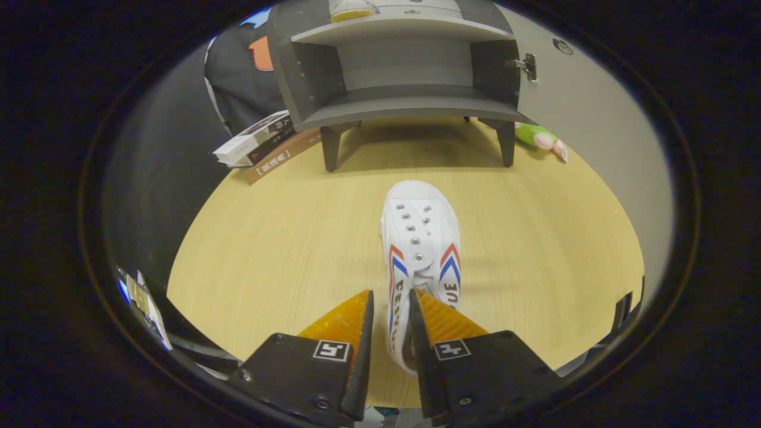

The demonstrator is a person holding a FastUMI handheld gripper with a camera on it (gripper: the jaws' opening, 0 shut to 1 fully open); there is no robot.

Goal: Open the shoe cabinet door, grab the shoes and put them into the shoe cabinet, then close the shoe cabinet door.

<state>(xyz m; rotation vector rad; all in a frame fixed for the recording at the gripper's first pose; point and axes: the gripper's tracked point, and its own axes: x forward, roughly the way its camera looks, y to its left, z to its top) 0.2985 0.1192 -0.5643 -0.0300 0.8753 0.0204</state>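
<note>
Right, my gripper (390,315) is clamped on the shoe (420,249): both fingers press on the left side wall of the heel end, one outside, one down inside the opening. The grip patch itself is hidden behind the fingers, so I can't tell how deep the bite goes. The shoe is white with red and blue chevrons, toe pointing away from me toward the cabinet (404,65). Can't tell whether its sole is touching the table (267,249) or is just lifted off it; the heel is cut off behind the fingers.

The cabinet stands on short legs at the far side of the table, well beyond the shoe. Its door (588,113) is swung open to the right, hinge (528,65) visible. The lower shelf is in shadow, hard to make out its back. Something yellowish on the upper shelf is cut off at the top.

A stack of books (261,145) lies left of the cabinet legs. A green and pink soft toy (542,139) pokes out behind the right leg, mostly hidden.
</note>
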